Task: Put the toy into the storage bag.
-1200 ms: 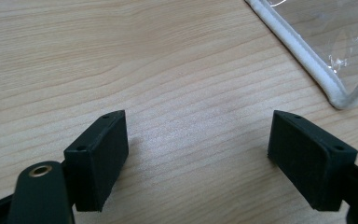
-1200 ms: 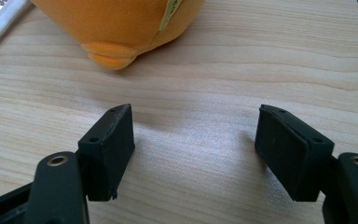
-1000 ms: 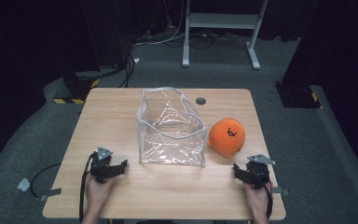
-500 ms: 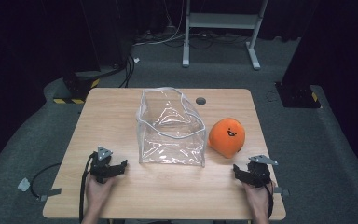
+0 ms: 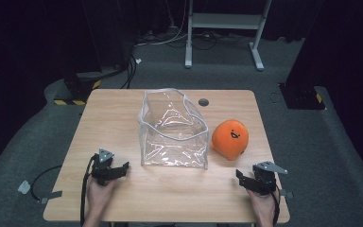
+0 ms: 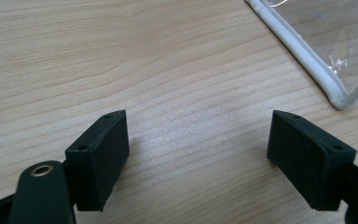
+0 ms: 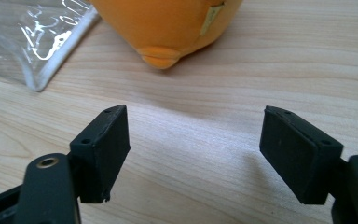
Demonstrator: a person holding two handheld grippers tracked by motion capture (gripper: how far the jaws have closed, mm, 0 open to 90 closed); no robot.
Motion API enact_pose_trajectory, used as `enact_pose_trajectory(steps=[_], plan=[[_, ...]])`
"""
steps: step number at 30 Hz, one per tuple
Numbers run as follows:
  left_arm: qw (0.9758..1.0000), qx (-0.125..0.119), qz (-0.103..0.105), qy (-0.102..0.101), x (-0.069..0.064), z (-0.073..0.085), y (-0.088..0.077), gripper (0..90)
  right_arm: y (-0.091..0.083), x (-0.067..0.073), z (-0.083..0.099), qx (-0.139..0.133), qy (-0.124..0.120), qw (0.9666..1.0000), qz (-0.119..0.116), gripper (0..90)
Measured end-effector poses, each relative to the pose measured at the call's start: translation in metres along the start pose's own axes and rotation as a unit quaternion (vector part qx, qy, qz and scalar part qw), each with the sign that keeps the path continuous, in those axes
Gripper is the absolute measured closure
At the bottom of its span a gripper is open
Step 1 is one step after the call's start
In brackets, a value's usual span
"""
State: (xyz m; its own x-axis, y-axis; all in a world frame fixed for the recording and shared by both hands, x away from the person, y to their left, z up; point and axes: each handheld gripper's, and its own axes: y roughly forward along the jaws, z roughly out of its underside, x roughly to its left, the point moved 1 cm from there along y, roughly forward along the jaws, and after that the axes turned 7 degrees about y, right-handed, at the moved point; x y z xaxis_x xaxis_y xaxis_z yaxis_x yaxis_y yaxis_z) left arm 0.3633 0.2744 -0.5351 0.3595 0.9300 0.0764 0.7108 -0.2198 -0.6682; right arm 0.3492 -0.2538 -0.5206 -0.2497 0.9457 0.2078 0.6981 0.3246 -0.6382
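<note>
Orange and soft, the plush toy [image 5: 230, 138] sits on the wooden table [image 5: 123, 113], just right of the clear plastic bag [image 5: 172, 130] standing open at the middle. My right gripper [image 5: 244, 176] rests near the table's front edge below the toy, its jaws just opening wider, nothing between them. My left gripper [image 5: 118, 169] also gapes empty, near the bag's front left corner.

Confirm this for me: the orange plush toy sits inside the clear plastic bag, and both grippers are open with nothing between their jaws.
Not quite. The orange plush toy sits on the table beside the clear plastic bag, not inside it, as the high view shows. The left gripper and right gripper are indeed open and hold nothing.
</note>
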Motion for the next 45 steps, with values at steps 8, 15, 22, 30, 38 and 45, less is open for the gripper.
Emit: enact_pose_trajectory(steps=[8, 15, 22, 30, 38, 45], plan=[[1.0, 0.0, 0.0, 0.0, 0.0, 0.0, 0.0, 20.6, 0.005, 0.004, -0.002, 0.01, 0.003, 0.9998, -0.016, 20.8], [1.0, 0.0, 0.0, 0.0, 0.0, 0.0, 0.0, 20.7, 0.003, 0.01, -0.007, 0.008, 0.0, 0.9995, -0.03, 15.4], [1.0, 0.0, 0.0, 0.0, 0.0, 0.0, 0.0, 20.8, 0.002, 0.008, -0.012, 0.004, 0.022, 0.9978, -0.063, 16.4], [1.0, 0.0, 0.0, 0.001, 0.0, 0.0, 0.0, 20.8, -0.006, 0.011, -0.022, -0.011, 0.022, 0.998, -0.059, 17.1], [1.0, 0.0, 0.0, 0.001, 0.0, 0.0, 0.0, 20.9, -0.008, 0.011, -0.031, -0.035, 0.018, 0.9973, -0.063, 14.8], [1.0, 0.0, 0.0, 0.0, 0.0, 0.0, 0.0, 20.9, -0.008, 0.007, -0.039, -0.041, 0.015, 0.9973, -0.059, 11.4]])
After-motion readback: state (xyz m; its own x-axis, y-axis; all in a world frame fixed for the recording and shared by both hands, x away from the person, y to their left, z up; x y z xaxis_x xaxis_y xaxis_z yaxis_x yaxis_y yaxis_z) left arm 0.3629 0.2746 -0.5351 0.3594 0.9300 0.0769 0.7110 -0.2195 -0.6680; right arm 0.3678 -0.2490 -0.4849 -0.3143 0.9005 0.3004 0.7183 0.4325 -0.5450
